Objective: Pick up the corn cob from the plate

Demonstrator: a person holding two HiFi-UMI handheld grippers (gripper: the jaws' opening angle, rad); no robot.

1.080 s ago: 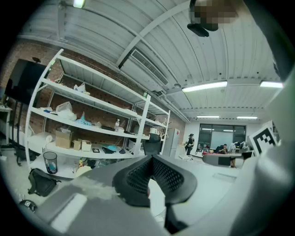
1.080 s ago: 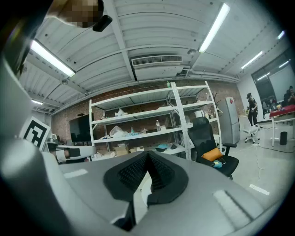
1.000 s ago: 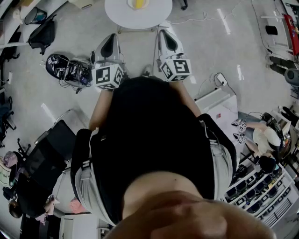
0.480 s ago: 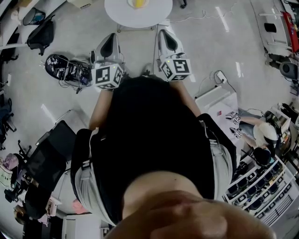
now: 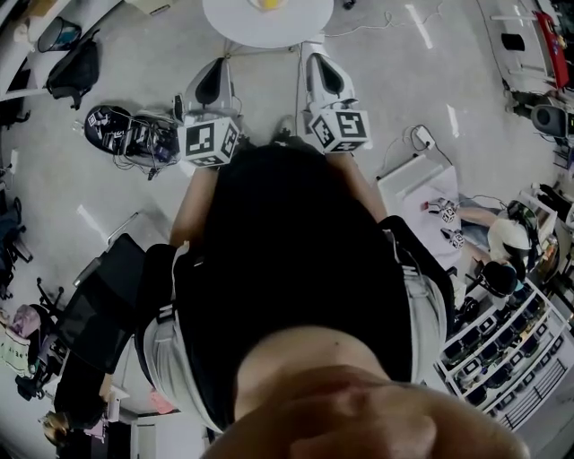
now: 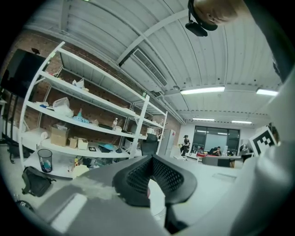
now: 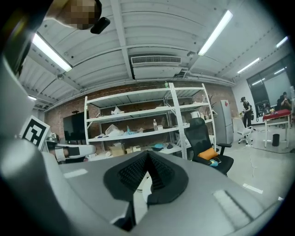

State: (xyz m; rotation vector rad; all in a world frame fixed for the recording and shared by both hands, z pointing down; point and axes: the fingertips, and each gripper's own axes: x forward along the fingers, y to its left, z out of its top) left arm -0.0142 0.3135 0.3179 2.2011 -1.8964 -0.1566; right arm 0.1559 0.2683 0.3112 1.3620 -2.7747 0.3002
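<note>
Overhead, looking steeply down past a dark-shirted torso onto a pale grey, glossy floor (image 5: 430, 90) streaked with reflected light. At the top edge, a round white worktop (image 5: 305, 22), and on it a small yellow shape, probably the corn cob (image 5: 266, 4), cut by the frame and too small to be sure of. Just short of that worktop, side by side and pointing towards it: the left gripper (image 5: 218, 64) and the right gripper (image 5: 316, 58), both apart from the cob. Seen in the gripper views, the left fingers (image 6: 136, 175) closed tip to tip with nothing between them, and the right fingers (image 7: 161, 177) likewise pressed together and empty. Scattered on the floor to the left, a heap of black bags (image 5: 126, 133) and a black backpack (image 5: 73, 67). Lower left, a black office chair (image 5: 99, 305). To the right, a white bench (image 5: 414, 190) and a rack of dark gear (image 5: 502, 359). Around the room, white shelving (image 6: 92, 106) with boxes and bags against a brick wall (image 7: 138, 94). Beside it, another black chair with an orange cushion (image 7: 208, 153). Above, a ribbed ceiling with strip lights (image 6: 203, 90) and an air vent (image 7: 155, 60).
</note>
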